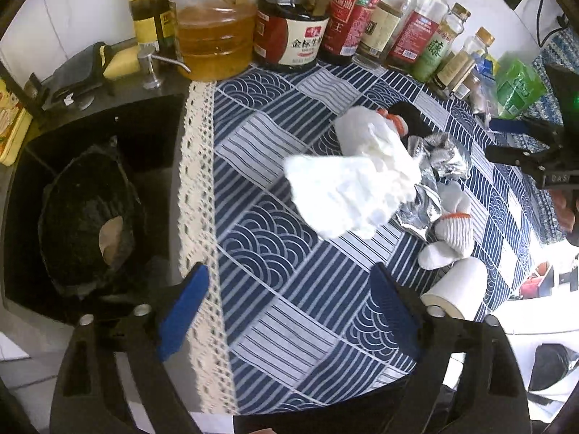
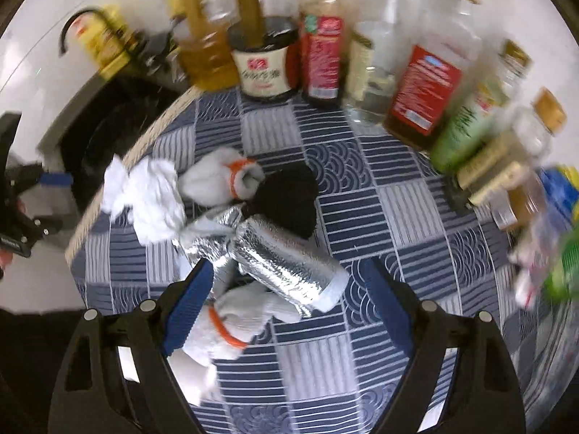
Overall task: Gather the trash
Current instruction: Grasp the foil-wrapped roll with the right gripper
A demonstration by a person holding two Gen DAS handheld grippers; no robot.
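A crumpled white tissue lies on the blue patterned tablecloth, beside crumpled silver foil and white gloves with orange cuffs. A black bin with a black liner stands left of the table. My left gripper is open and empty, above the cloth short of the tissue. My right gripper is open over the foil and a glove; the tissue lies further left. A black cloth lies behind the foil.
A row of oil and sauce bottles lines the back edge against the wall. A white roll lies at the table's right edge. A green packet sits at the far right. Lace trim marks the table's left edge.
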